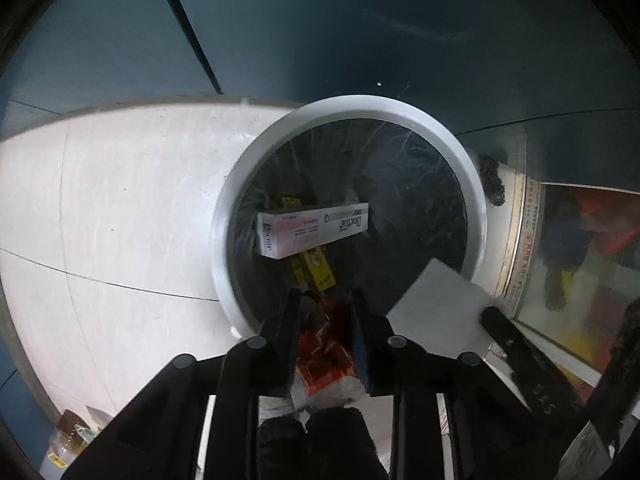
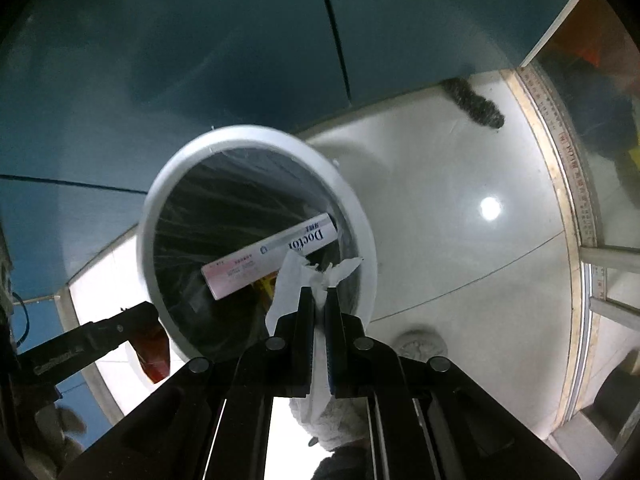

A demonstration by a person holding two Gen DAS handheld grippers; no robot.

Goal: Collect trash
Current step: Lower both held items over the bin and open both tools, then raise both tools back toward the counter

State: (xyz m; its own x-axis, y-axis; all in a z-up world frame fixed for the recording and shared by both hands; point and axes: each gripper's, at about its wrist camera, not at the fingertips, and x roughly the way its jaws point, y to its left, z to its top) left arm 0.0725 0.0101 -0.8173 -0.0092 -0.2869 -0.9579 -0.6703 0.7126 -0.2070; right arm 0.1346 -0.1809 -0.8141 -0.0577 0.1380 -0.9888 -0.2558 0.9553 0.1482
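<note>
A white round trash bin [image 1: 476,184], lined with a clear bag, stands on a pale, glossy tiled floor [image 1: 132,208] right against a dark teal wall [image 1: 360,20] that has a thin vertical seam. In the right wrist view a ceiling light glints off the tiles, and a strip printed with ruler markings [image 2: 576,200] runs along the floor's far edge beside a glass panel. A dark fuzzy object [image 2: 474,98] lies at the foot of the wall.

Inside the bin a long white box [image 1: 312,230] marked "Doctor" lies across yellow packaging [image 1: 316,270].

The left gripper [image 1: 326,296] points down over the bin's near rim, its jaws narrow and clamped on a red-orange wrapper [image 1: 328,352]. The right gripper [image 2: 318,294] hangs over the same rim, jaws almost together, pinching a crumpled white tissue [image 2: 296,276] whose loose ends flare above the fingertips. A round whitish wad [image 2: 420,344] lies on the floor near the bin.
</note>
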